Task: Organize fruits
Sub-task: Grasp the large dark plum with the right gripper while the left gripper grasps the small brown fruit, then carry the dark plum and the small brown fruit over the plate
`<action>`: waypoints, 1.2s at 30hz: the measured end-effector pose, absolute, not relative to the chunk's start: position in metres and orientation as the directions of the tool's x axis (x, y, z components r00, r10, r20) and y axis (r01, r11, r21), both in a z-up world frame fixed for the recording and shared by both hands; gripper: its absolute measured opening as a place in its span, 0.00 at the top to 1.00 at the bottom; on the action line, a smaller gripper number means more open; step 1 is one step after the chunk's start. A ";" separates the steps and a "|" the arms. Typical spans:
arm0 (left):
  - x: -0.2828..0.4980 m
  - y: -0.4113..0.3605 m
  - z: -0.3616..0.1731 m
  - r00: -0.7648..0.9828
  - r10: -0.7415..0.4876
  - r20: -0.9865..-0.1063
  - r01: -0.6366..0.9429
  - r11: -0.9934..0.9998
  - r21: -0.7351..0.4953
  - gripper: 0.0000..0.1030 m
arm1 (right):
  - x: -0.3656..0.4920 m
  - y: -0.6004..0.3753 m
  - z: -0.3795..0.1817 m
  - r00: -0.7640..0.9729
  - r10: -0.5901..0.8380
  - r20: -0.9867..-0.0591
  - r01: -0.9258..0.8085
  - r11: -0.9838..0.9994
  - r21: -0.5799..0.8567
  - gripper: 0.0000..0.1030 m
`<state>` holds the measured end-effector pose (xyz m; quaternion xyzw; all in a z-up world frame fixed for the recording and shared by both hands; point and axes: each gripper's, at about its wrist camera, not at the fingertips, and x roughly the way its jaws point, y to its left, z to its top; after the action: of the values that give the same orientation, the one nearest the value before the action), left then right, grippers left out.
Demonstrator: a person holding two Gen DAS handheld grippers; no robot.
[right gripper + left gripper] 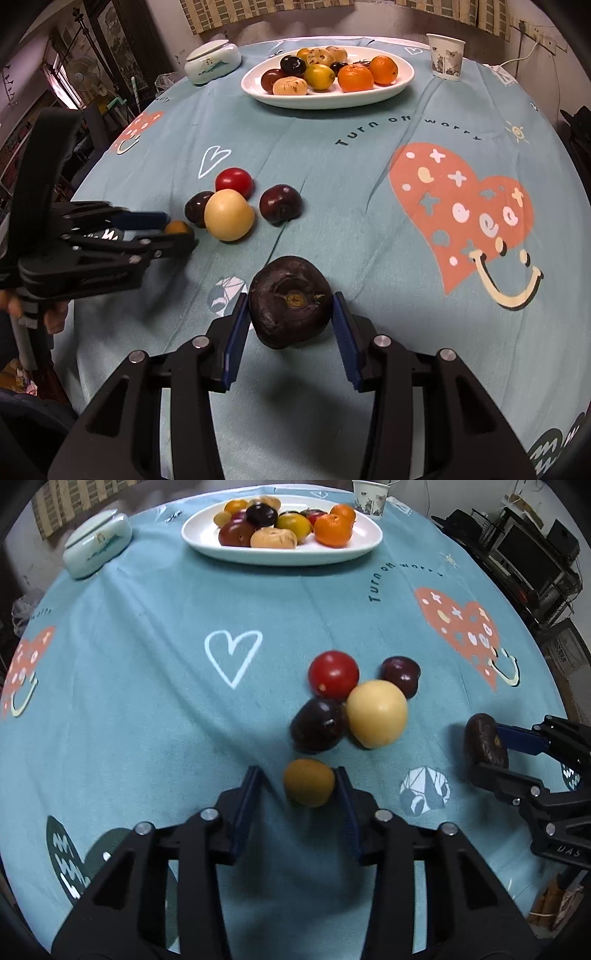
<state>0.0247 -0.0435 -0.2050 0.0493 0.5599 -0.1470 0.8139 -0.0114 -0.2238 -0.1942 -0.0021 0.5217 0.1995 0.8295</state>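
Note:
My left gripper [299, 775] hangs over the teal cloth with its jaws slightly apart. A small brown fruit [309, 782] lies between its tips, touching the right finger, with a gap showing at the left finger [255, 779]. In the right wrist view this gripper [181, 230] comes in from the left. My right gripper [290, 299] is shut on a dark wrinkled fruit [290, 306], both blue pads against its sides. Beyond lies a cluster: a red tomato [333, 674], a pale yellow fruit [376, 713] and two dark plums [318, 724].
A white plate [207, 542] with several fruits stands at the table's far side. Beside it are a lidded ceramic jar [98, 542] on the left and a paper cup [371, 498] on the right. The round table's edge curves close on both sides.

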 end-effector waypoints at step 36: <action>0.031 -0.011 -0.145 0.416 -0.195 -0.888 0.296 0.953 -0.071 0.73 | -0.018 -0.193 -0.189 0.304 0.425 -0.853 -0.385 0.874 0.298 0.57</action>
<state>0.0306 -0.0112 -0.1447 0.0484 0.5201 -0.1459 0.8401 -0.0179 -0.1932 -0.1891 0.0186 0.5341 0.2507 0.8072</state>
